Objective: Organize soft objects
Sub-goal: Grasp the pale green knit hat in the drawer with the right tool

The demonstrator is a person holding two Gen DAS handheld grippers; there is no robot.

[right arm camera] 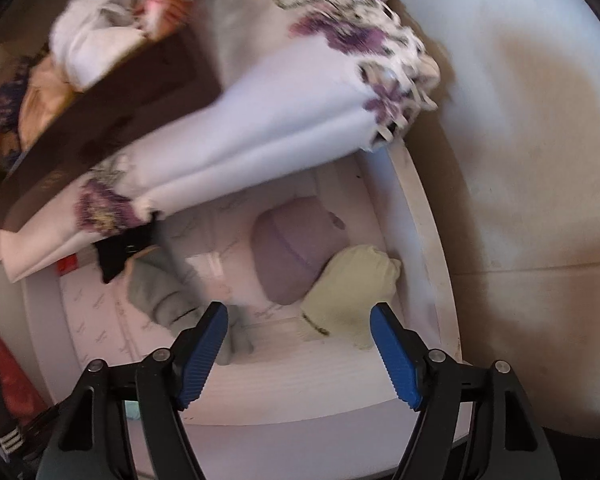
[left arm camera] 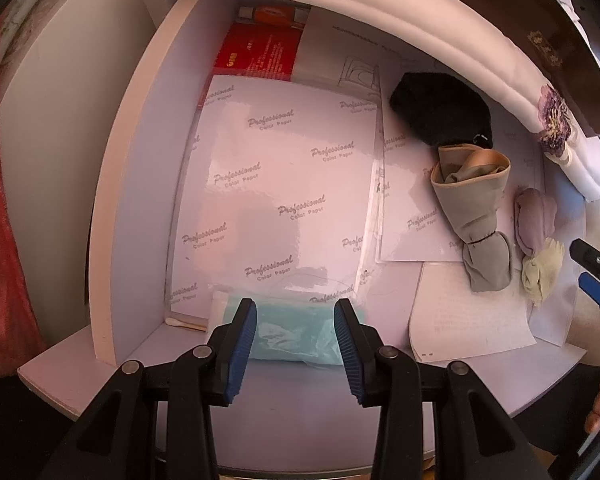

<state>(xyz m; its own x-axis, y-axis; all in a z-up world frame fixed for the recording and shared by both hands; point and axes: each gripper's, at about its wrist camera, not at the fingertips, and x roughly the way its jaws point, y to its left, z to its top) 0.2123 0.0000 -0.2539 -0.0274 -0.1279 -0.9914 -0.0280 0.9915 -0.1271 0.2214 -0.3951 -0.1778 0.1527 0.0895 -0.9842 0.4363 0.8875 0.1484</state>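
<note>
An open white drawer (left arm camera: 112, 184) holds paper sheets and soft bundles. In the left wrist view a black bundle (left arm camera: 440, 114), a grey-beige rolled bundle (left arm camera: 476, 216), a lilac bundle (left arm camera: 534, 216) and a pale yellow bundle (left arm camera: 540, 276) lie at its right side. My left gripper (left arm camera: 295, 340) is open over a teal packet (left arm camera: 296, 332) at the drawer's front, fingers either side, not clamped. My right gripper (right arm camera: 300, 356) is open and empty above the drawer's front, with the yellow bundle (right arm camera: 352, 292), lilac bundle (right arm camera: 296, 252) and grey bundle (right arm camera: 164, 292) just ahead. It shows at the right edge of the left view (left arm camera: 596, 280).
A folded white cloth with purple flowers (right arm camera: 284, 116) overhangs the drawer's back, under a dark brown board (right arm camera: 112, 116). Glossy "Professional Color Paper" sheets (left arm camera: 276, 192) and a red packet (left arm camera: 256, 52) fill the drawer's left. Red fabric (left arm camera: 0, 200) hangs at far left. The white drawer rim (right arm camera: 424, 248) runs on the right.
</note>
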